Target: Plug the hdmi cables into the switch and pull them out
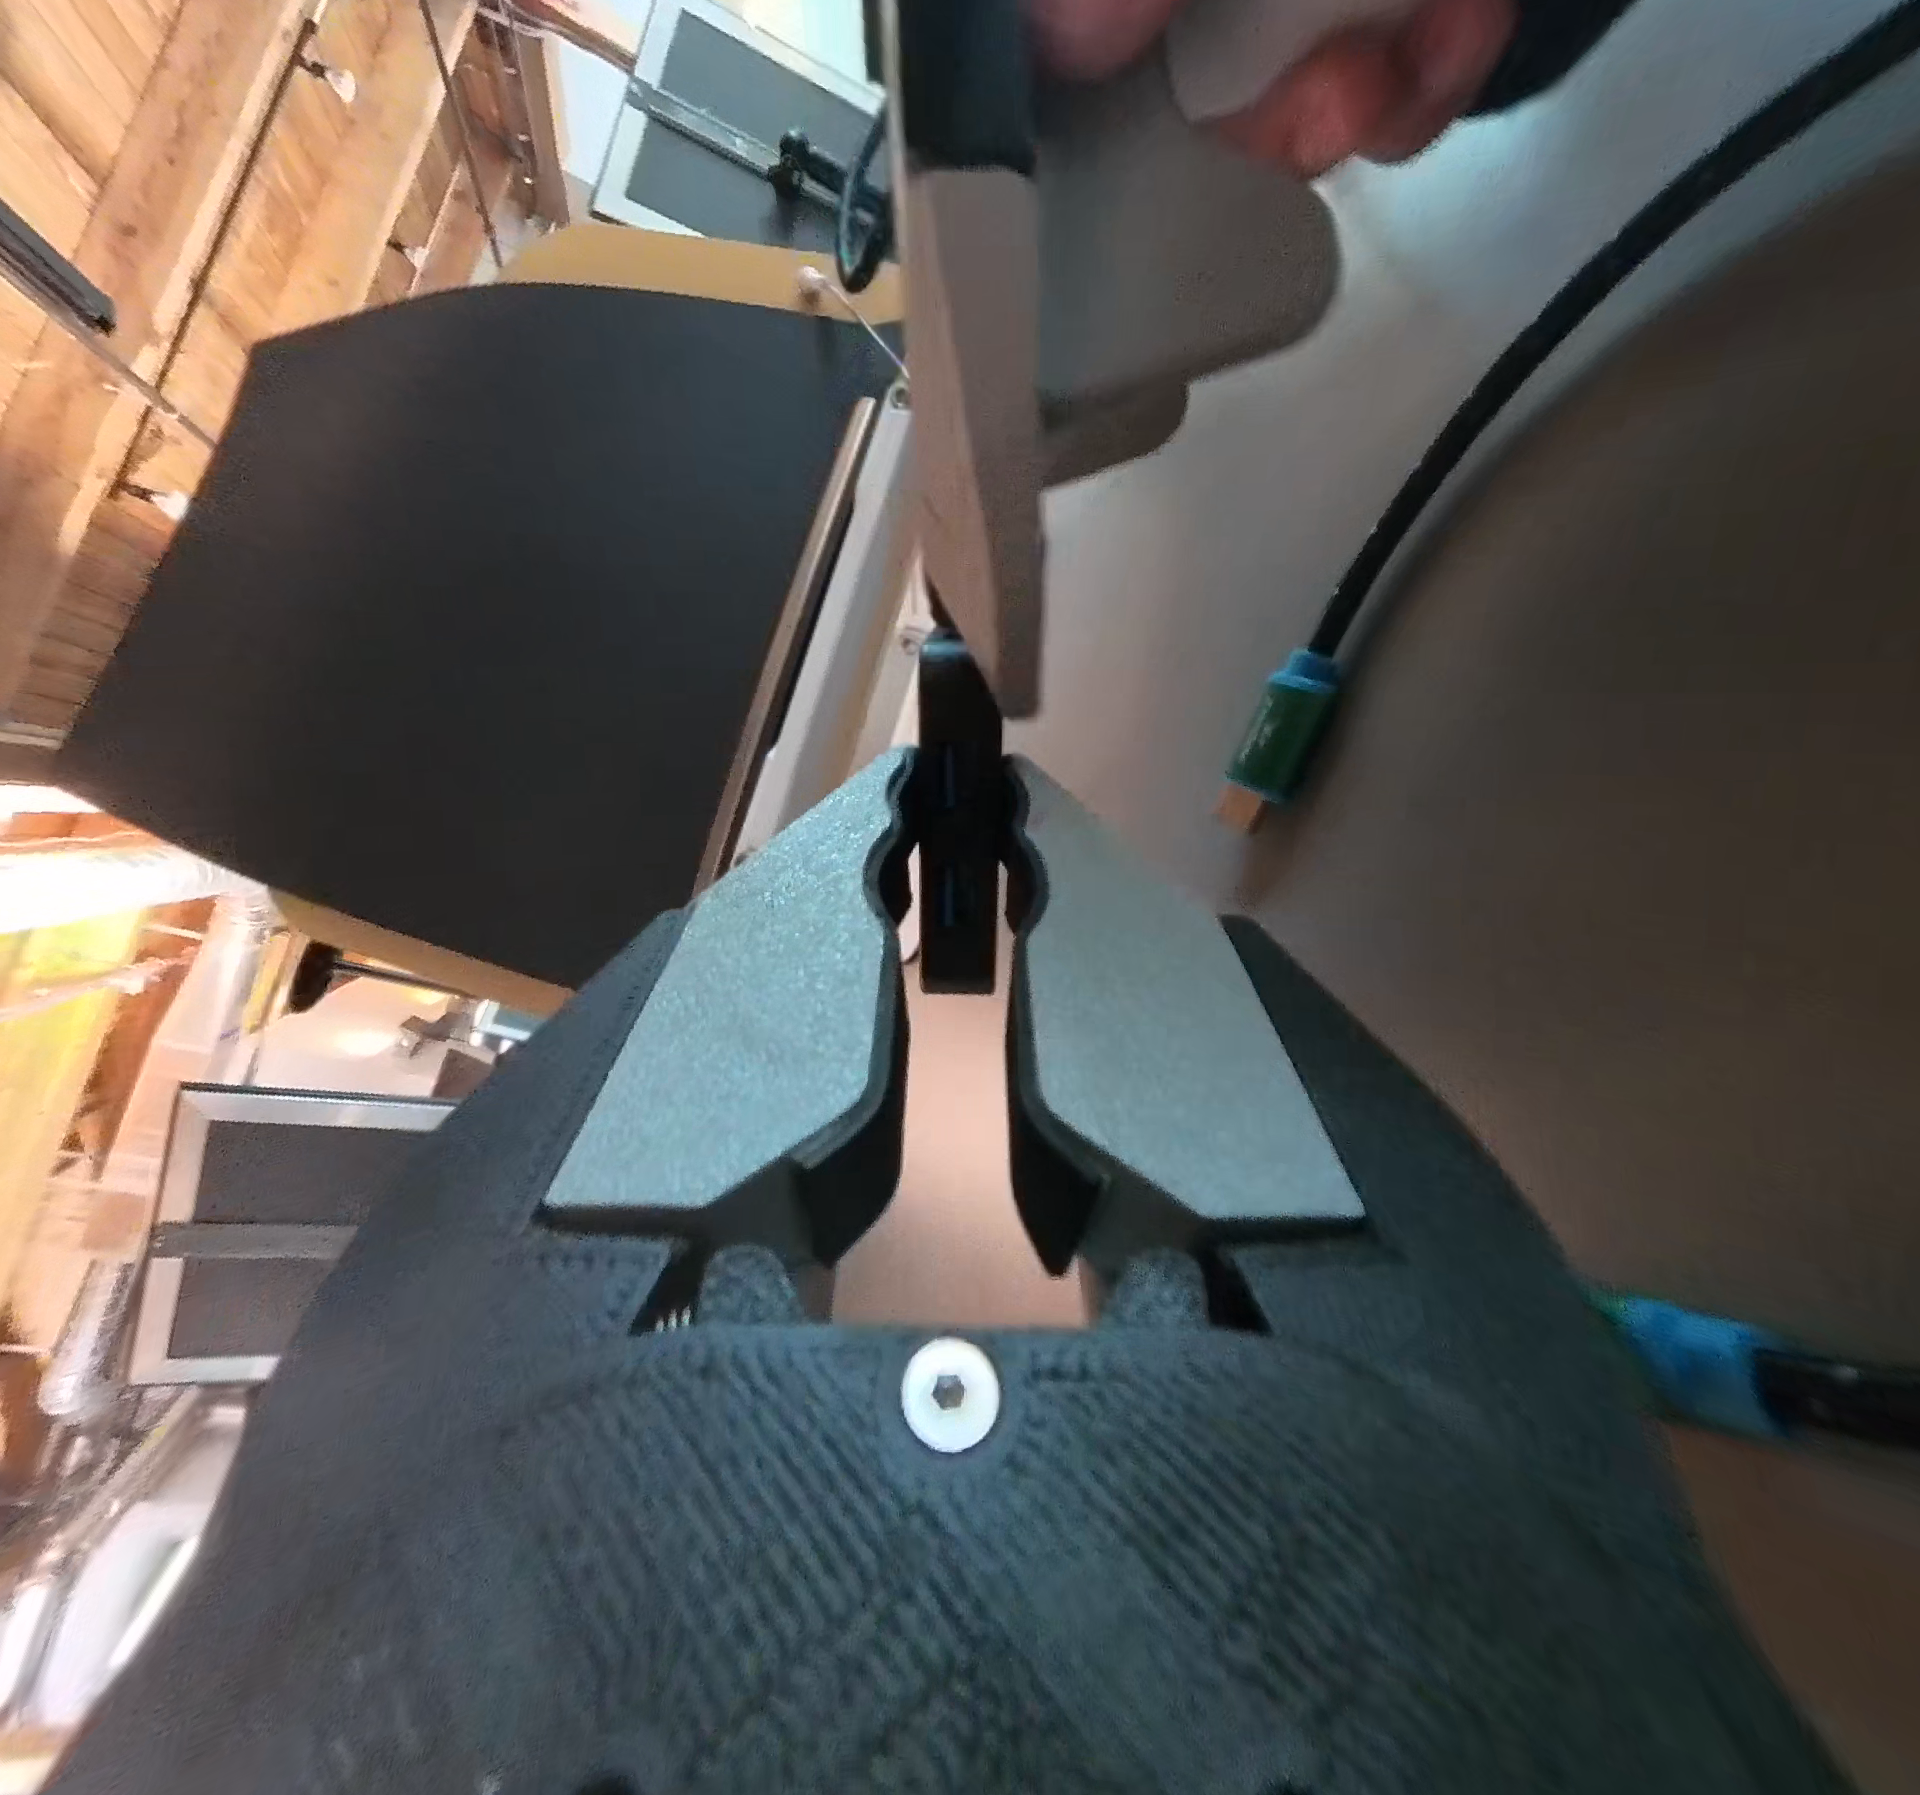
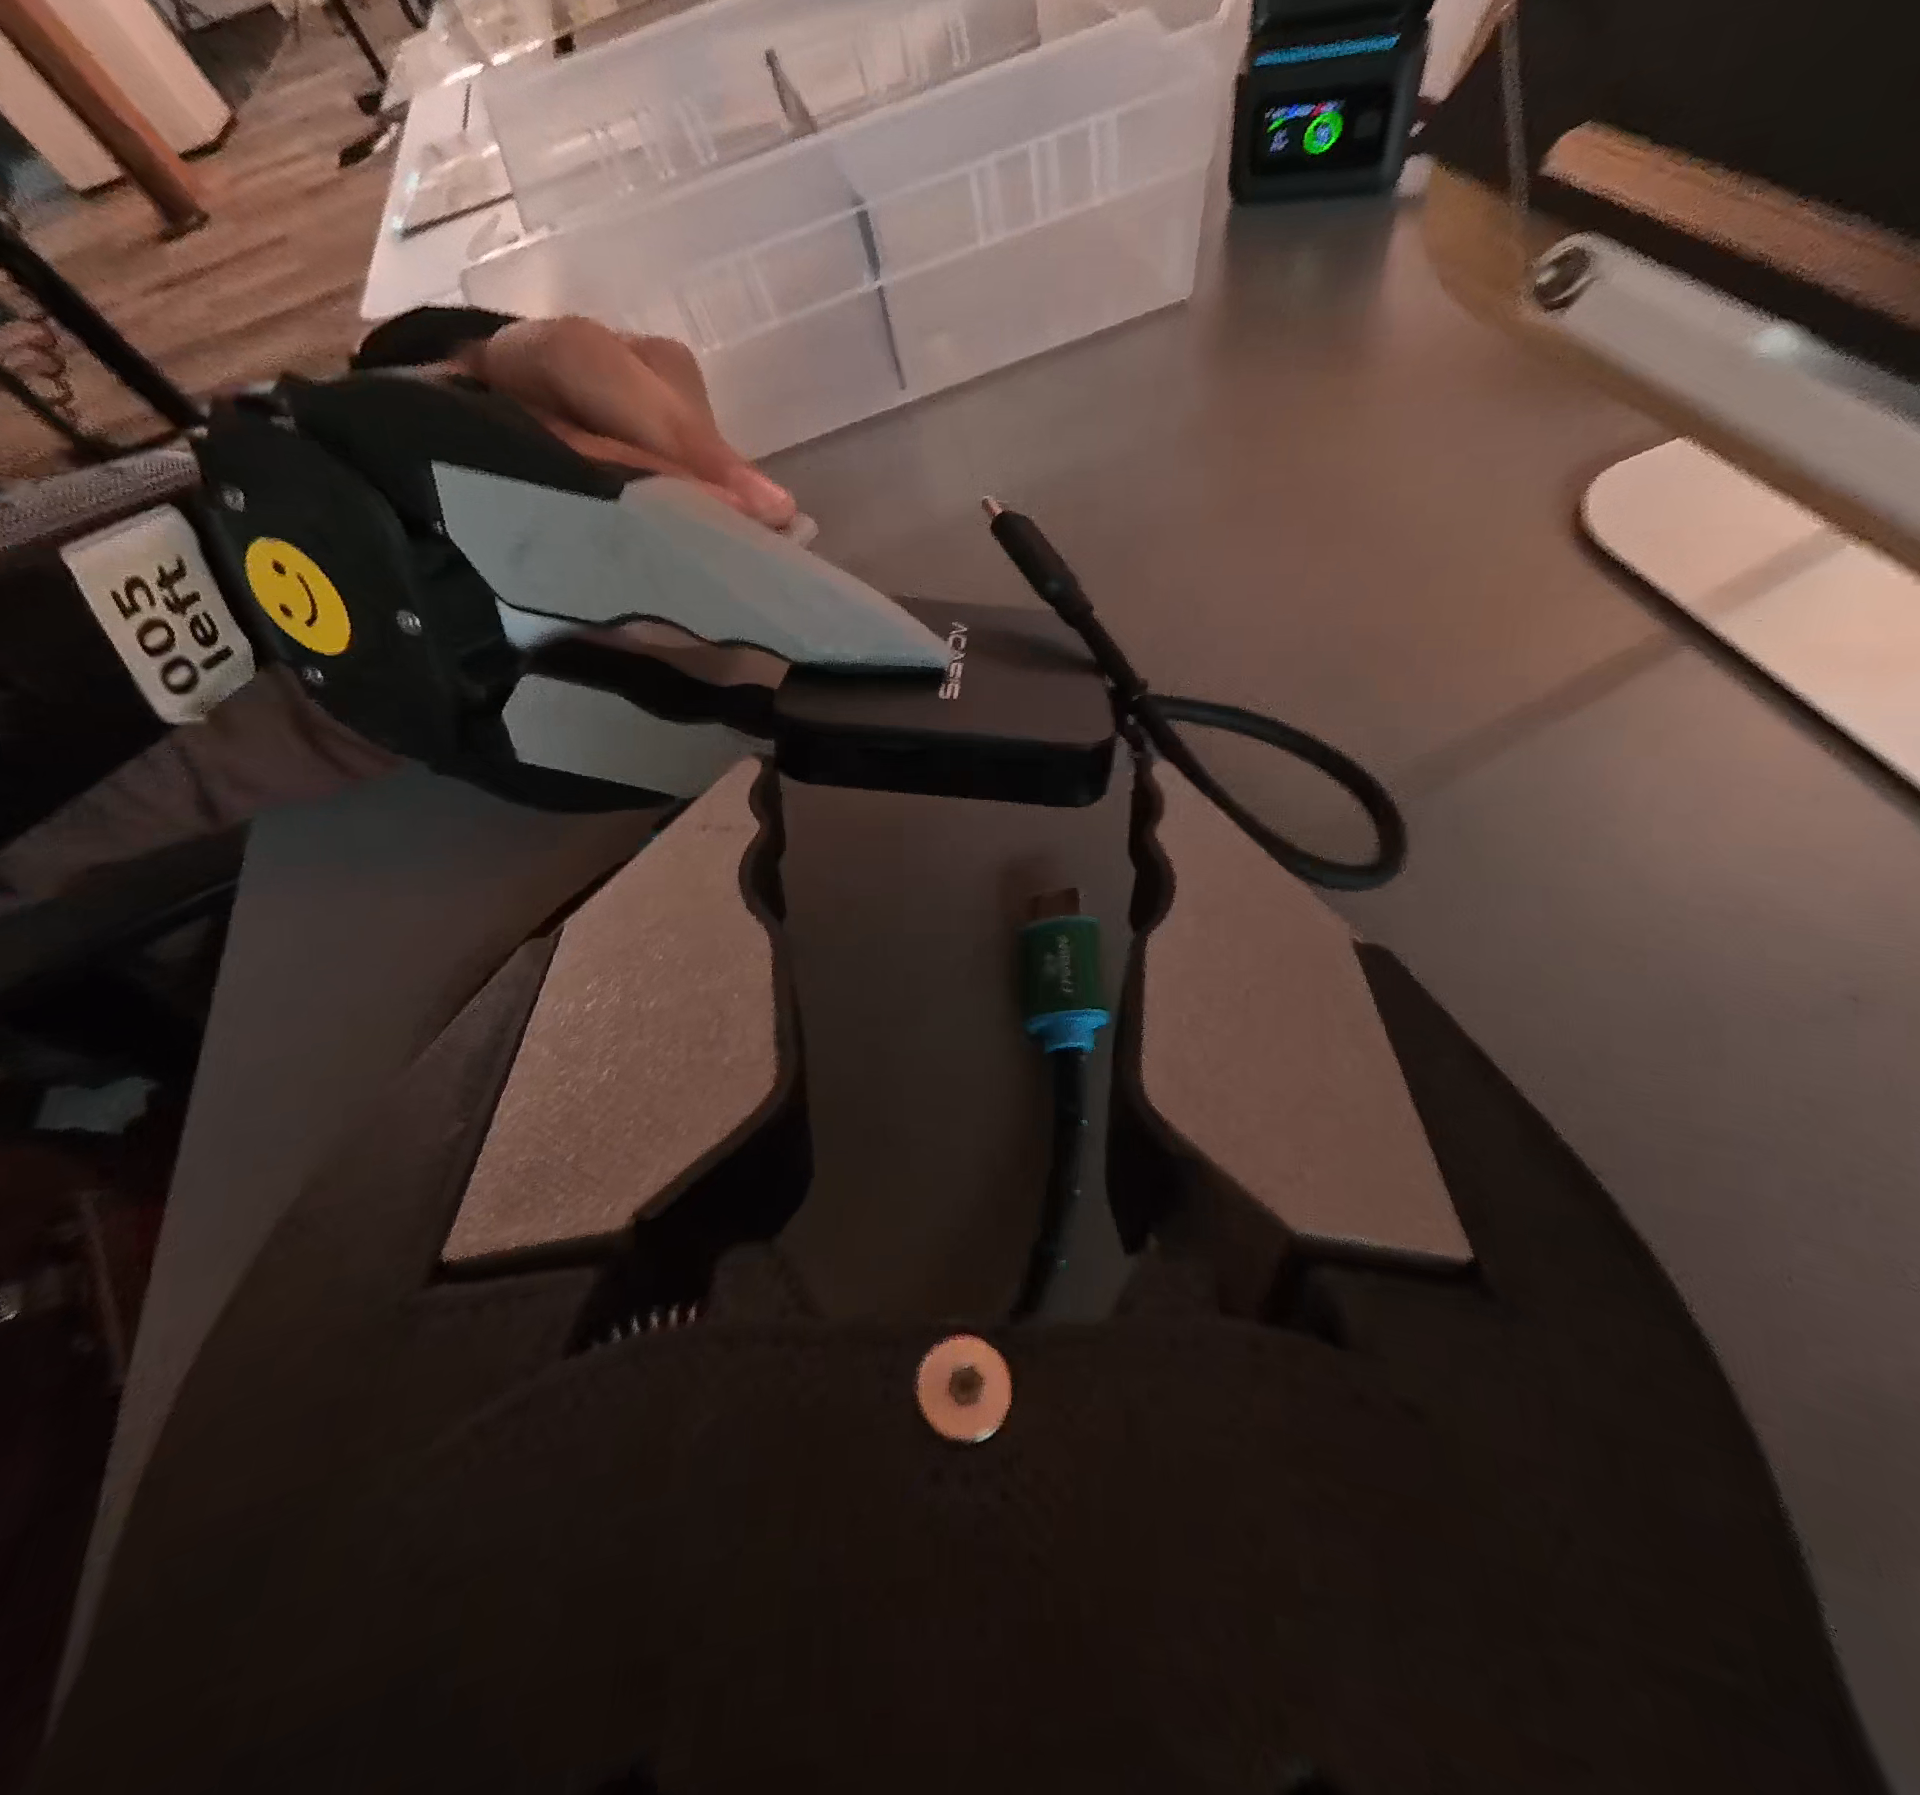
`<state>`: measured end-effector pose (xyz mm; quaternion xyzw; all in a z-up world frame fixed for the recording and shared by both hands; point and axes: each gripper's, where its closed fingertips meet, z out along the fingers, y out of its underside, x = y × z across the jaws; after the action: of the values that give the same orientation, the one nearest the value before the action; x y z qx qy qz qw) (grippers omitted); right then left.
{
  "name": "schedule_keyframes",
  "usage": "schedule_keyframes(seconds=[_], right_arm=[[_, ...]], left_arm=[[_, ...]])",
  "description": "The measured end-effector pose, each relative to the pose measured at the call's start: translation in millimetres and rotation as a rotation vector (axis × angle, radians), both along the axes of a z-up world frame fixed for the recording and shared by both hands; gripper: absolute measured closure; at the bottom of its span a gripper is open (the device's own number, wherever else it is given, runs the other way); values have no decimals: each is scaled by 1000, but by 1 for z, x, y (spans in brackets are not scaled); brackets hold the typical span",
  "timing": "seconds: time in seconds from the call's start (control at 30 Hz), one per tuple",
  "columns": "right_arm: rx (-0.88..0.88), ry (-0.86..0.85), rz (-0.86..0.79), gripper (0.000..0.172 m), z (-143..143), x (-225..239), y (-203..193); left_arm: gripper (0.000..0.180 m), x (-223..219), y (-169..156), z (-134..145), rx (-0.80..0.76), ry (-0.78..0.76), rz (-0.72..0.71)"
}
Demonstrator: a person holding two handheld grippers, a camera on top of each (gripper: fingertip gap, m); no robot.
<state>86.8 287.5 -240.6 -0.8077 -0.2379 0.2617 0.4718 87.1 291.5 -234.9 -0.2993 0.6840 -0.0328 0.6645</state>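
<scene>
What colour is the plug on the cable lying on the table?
The plug is green with a blue collar and a gold-coloured metal tip, clearest in the right wrist view.

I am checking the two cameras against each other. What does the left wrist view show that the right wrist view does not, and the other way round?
Only the left wrist view: the switch edge-on between the left gripper's fingers, both pressing its faces, and a big black panel.

Only the right wrist view: the right gripper open, the switch's looped cord with its loose plug, clear plastic bins, a small device with a lit screen.

Both: the switch, the left gripper, the unplugged green HDMI plug on the table.
</scene>
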Motion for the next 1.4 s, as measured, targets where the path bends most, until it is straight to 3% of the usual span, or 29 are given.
schedule_keyframes(seconds=[0.3, 0.57, 0.87, 1.0, 1.4], right_arm=[[-57, 189, 49, 106, 5, -12, -1], [-124, 210, 37, 106, 0, -8, -2], [-163, 294, 106, 106, 4, -11, -9], [-139, 272, 116, 106, 5, -14, -9], [-92, 151, 117, 106, 0, -13, -10]], left_arm=[[168, 1, -7, 12, -56, -65, -29], [168, 5, -6, 8, -117, -87, 5], [163, 5, 6, -5, -46, -44, 72], [166, 2, 5, -4, -33, -38, 49], [163, 3, 0, 0, 206, -3, 100]])
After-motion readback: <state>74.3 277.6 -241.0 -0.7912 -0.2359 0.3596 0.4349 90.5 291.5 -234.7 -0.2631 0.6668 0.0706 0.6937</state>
